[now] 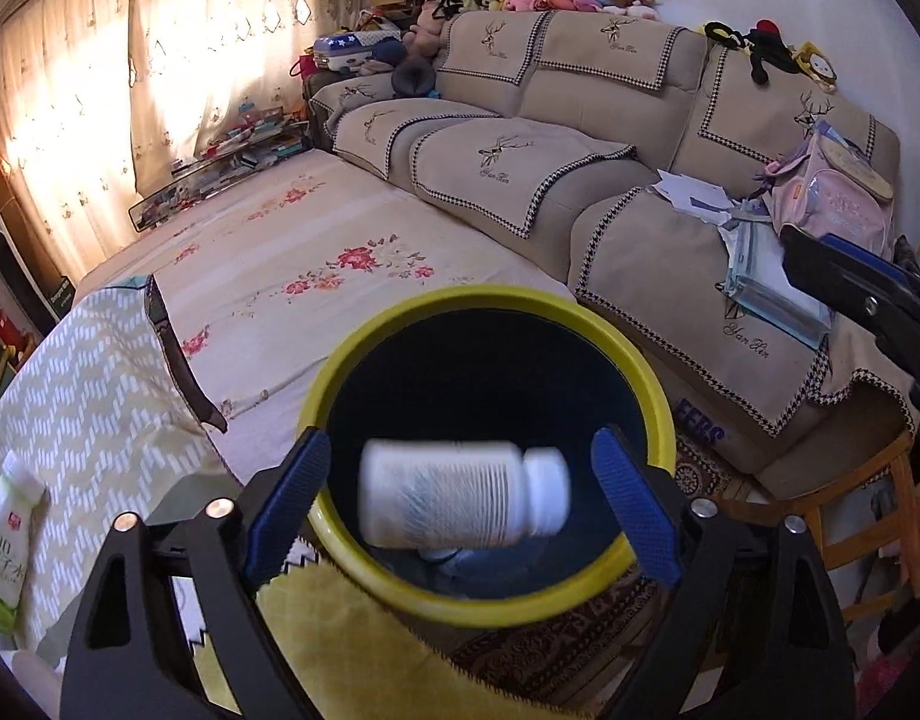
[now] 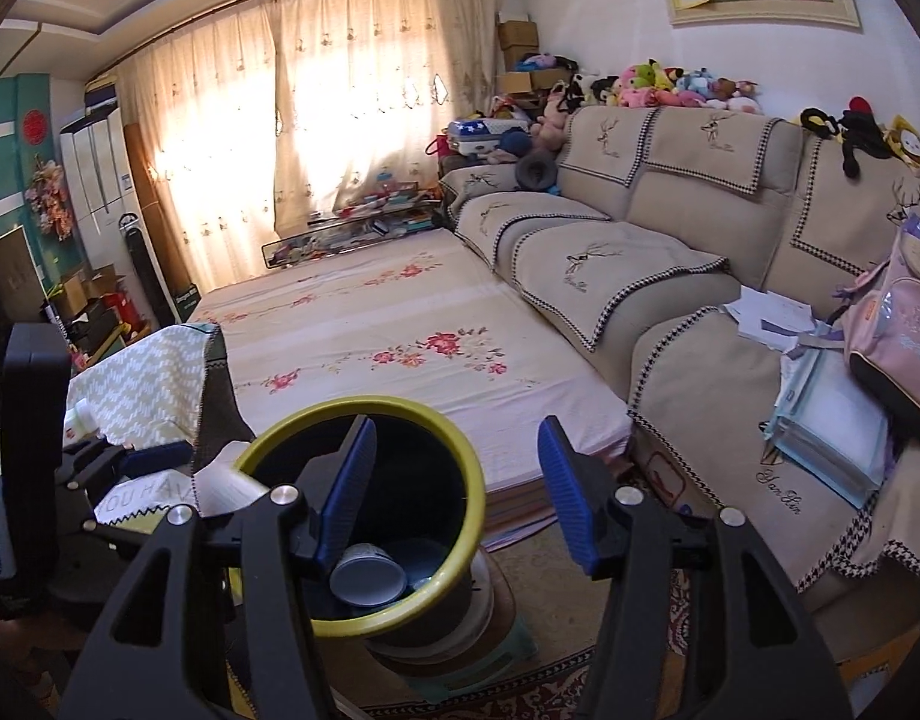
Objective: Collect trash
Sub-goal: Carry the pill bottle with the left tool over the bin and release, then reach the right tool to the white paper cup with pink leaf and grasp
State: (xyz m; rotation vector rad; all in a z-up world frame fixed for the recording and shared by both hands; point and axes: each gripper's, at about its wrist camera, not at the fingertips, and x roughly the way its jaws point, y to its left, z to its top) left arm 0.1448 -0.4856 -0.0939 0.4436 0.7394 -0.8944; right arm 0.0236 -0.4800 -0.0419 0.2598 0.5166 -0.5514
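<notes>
Bottle let go over the bin; left gripper (image 1: 460, 486) jaws wide apart, right gripper (image 2: 456, 495) jaws apart and empty.

The white bottle (image 1: 460, 495) hangs blurred between the left jaws, untouched, above the yellow-rimmed bin (image 1: 363, 576); long axis crosswise, cap pointing right; best to hold steady over the opening until it has fallen inside.

Both wrist views angled down, close over yellow-rimmed bin (image 1: 652, 384), sharing sofa (image 2: 670, 300) beyond
</notes>
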